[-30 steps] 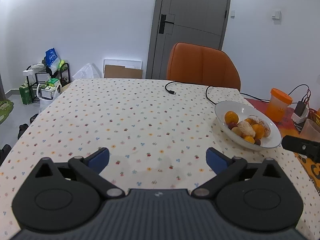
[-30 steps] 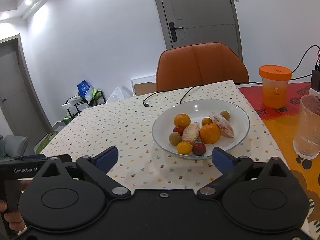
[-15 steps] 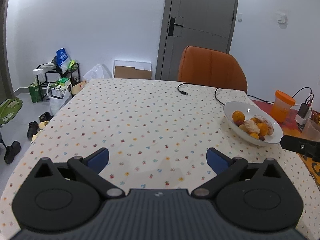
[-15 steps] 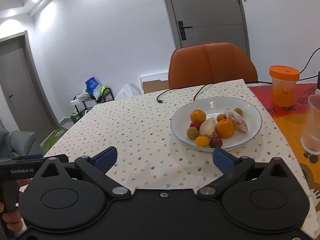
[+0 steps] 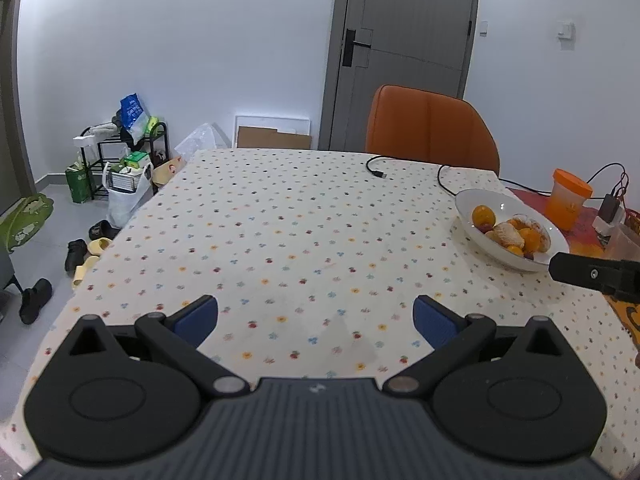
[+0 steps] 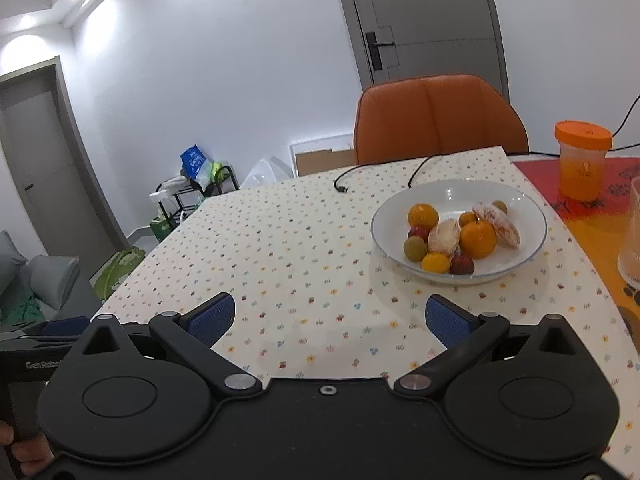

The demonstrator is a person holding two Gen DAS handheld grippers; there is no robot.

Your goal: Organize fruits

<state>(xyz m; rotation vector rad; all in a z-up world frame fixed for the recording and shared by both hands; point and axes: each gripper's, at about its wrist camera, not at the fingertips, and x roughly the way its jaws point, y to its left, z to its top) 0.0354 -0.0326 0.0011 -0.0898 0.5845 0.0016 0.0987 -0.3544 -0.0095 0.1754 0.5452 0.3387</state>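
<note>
Both-handed, the left gripper (image 5: 316, 316) and right gripper (image 6: 330, 318) hover with jaws spread wide, holding nothing, above the dotted tablecloth (image 5: 288, 232). Ahead and right of the right gripper sits the white bowl (image 6: 520, 204) of fruits (image 6: 460, 236) (oranges, peeled segments, small dark ones). An orange-lidded cup (image 6: 582, 160) stands beyond, with an orange chair (image 6: 440, 120) behind the table.

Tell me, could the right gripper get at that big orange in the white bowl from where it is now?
Probably yes. The right gripper is open and empty, and only bare tablecloth lies between it and the bowl. The big orange sits uncovered near the front.
</note>
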